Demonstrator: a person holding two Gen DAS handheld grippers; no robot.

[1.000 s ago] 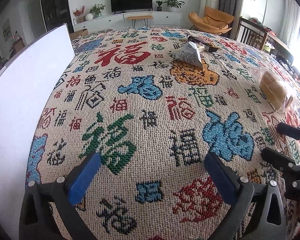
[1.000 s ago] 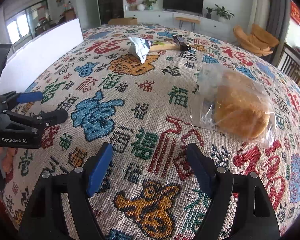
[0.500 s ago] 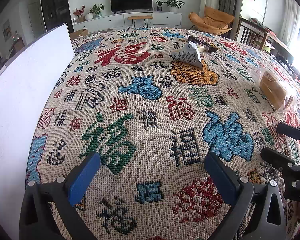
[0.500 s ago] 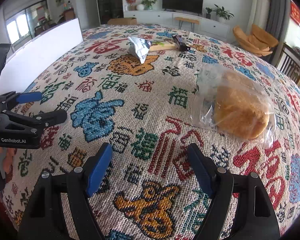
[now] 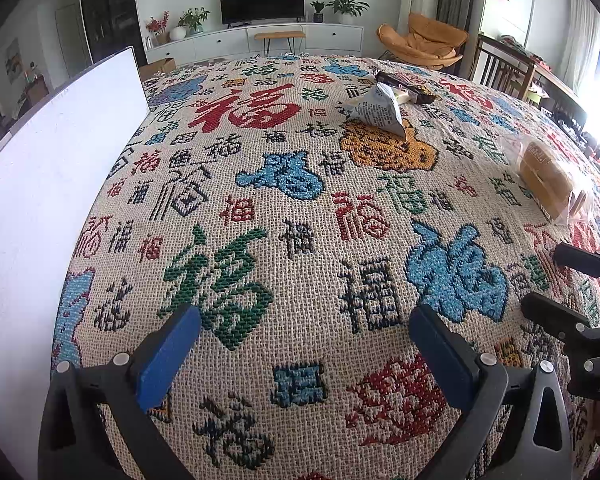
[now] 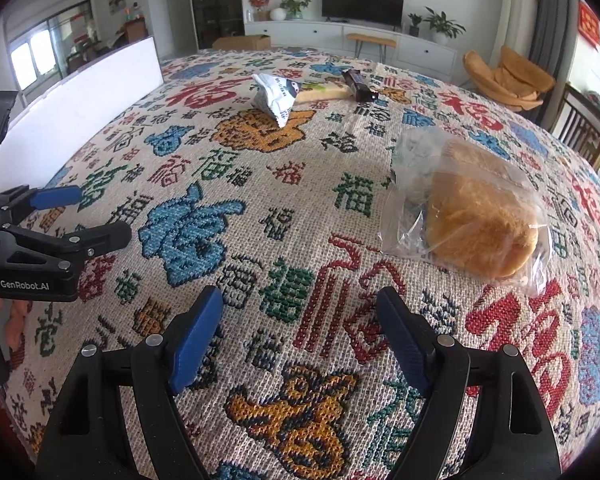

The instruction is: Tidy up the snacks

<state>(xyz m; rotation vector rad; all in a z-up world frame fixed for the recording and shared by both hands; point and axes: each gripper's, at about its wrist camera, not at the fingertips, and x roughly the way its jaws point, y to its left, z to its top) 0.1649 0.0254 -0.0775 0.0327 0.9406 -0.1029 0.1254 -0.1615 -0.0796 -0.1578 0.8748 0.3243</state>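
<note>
Left wrist view
Left gripper [image 5: 304,344]: jaws spread wide, nothing btwn blue pads, held over the patterned tablecloth [image 5: 300,208].
Right gripper [image 5: 540,284]: seen at right edge, fingers apart, empty.
White snack packet [image 5: 376,110]: found far side of cloth, w/ a dark wrapped bar [image 5: 406,88] just behind it.
Bagged bread [image 5: 546,180]: laid at right, well apart from the packet.
White board [image 5: 56,168]: stood along left edge of table.

Right wrist view
Right gripper [image 6: 300,334]: jaws wide, only cloth seen btwn pads.
Bagged bread [image 6: 480,216]: in clear plastic, ahead and right of the fingers, not touched.
White snack packet [image 6: 278,96]: far centre, touching a yellow pack [image 6: 322,94]; dark wrapped bar [image 6: 358,86] beside that.
Left gripper [image 6: 96,214]: at left edge, open, empty.
</note>
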